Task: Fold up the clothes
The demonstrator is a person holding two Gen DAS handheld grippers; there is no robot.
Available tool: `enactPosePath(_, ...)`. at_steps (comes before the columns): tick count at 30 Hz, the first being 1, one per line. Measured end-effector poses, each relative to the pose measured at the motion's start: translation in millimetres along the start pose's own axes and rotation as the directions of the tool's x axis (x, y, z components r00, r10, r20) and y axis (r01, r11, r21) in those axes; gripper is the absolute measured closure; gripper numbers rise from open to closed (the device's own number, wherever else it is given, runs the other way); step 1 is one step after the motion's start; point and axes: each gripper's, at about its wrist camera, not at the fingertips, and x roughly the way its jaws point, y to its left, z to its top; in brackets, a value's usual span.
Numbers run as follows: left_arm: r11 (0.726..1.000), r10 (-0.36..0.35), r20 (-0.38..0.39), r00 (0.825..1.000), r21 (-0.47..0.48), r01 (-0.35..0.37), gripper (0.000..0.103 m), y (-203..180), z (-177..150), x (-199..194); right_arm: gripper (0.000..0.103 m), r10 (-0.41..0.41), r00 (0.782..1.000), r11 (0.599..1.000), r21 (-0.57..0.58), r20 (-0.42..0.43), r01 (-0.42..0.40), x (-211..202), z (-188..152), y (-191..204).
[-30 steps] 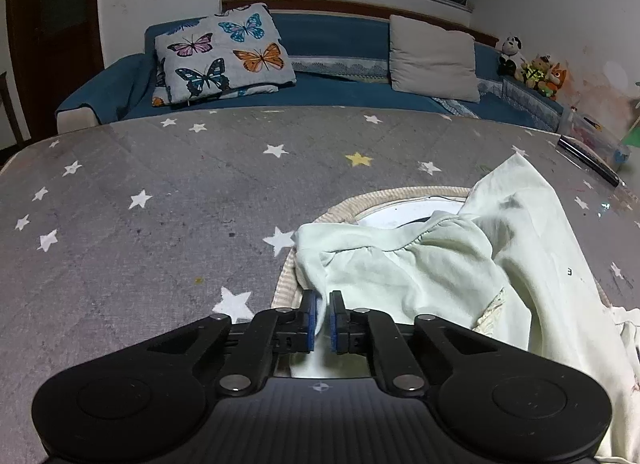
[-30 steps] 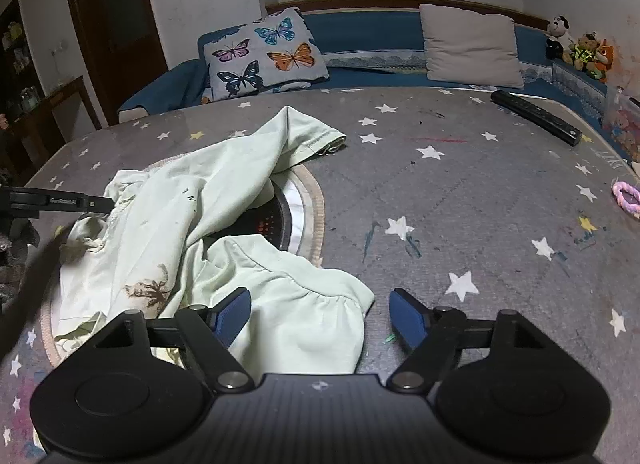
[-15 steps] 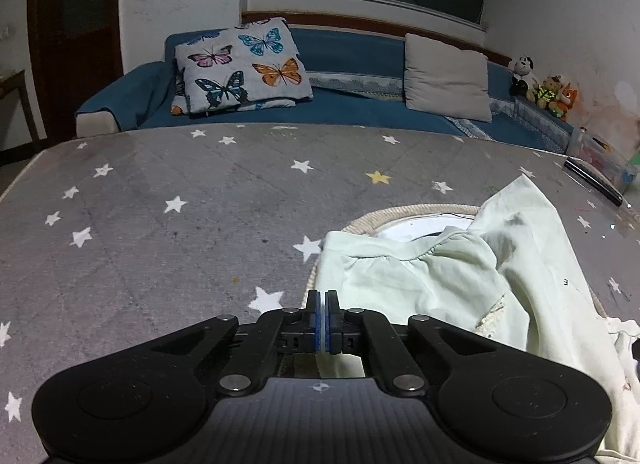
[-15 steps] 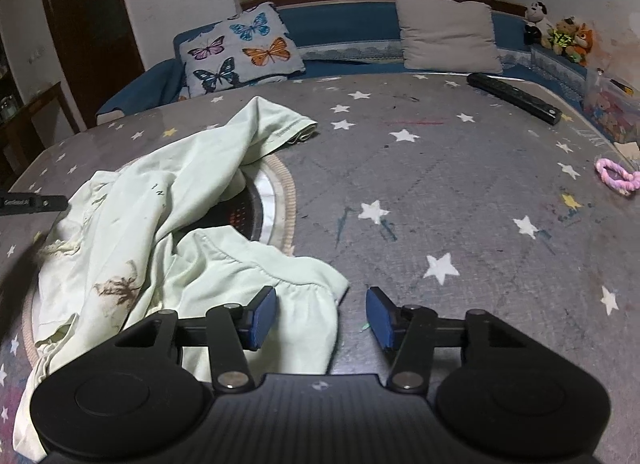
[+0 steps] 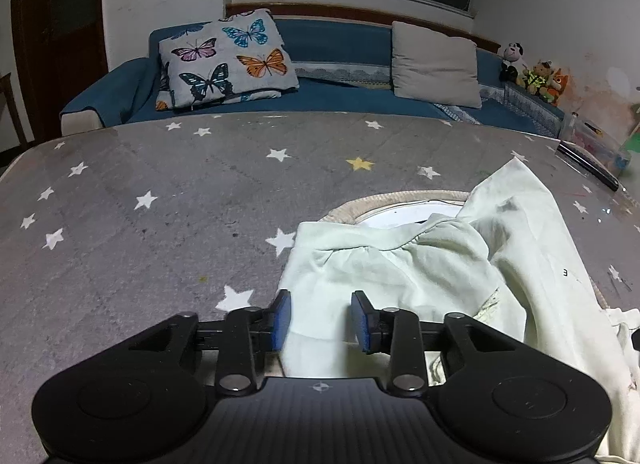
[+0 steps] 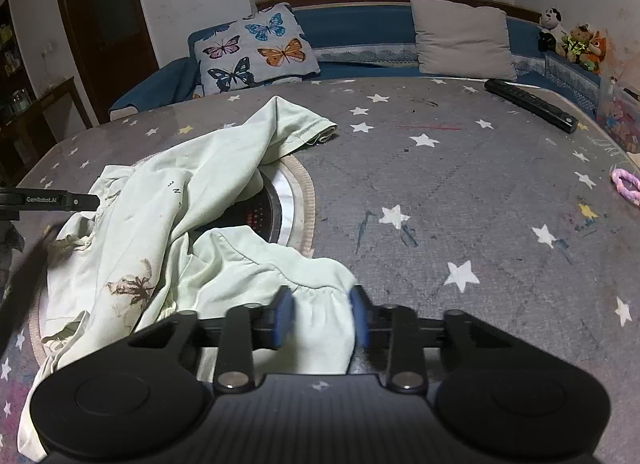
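Note:
A pale green garment (image 5: 432, 264) lies crumpled on the grey star-patterned table, draped over a round inset burner. My left gripper (image 5: 322, 318) is open, its blue pads on either side of the garment's near sleeve edge. In the right wrist view the same garment (image 6: 168, 224) spreads to the left, with a brown print on it. My right gripper (image 6: 320, 318) is open, its blurred pads straddling a gathered sleeve cuff (image 6: 320, 304). The left gripper's finger (image 6: 60, 200) shows at the far left edge.
A round burner with a beige rim (image 6: 304, 200) is set in the table under the garment. A black remote (image 6: 532, 104) lies at the back right, a pink ring (image 6: 626, 188) at the right edge. A blue sofa with cushions (image 5: 228, 60) stands behind the table.
The left gripper was shut half a second ago and has now opened around the sleeve edge. The right gripper's jaws have narrowed over the cuff and moved forward.

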Motion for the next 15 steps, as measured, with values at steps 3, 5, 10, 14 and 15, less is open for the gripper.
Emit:
enactPosePath(3,1.0,-0.011,0.001,1.0,0.014,0.01,0.098,-3,-2,3,0.091,0.001,1.0,1.0,0.017,0.01,-0.001,-2,0,-4)
enactPosePath(5,1.0,-0.012,0.006,1.0,0.013,0.012,0.102,-4,-3,2,0.094,0.005,1.0,1.0,0.027,0.021,-0.006,-6,-1,-6)
enactPosePath(10,1.0,0.01,0.028,1.0,-0.017,-0.01,0.103,1,-2,-4,0.096,0.005,0.999,0.999,0.033,0.044,-0.006,-15,-1,-7)
enactPosePath(14,0.999,0.03,0.041,0.999,-0.034,-0.029,0.1,7,0,-6,0.096,0.005,0.999,1.0,0.03,0.046,-0.006,-17,-2,-6)
enactPosePath(15,0.999,0.037,0.044,0.998,-0.038,-0.036,0.1,8,0,-6,0.096,0.006,0.999,1.0,0.029,0.044,-0.007,-16,-2,-6)
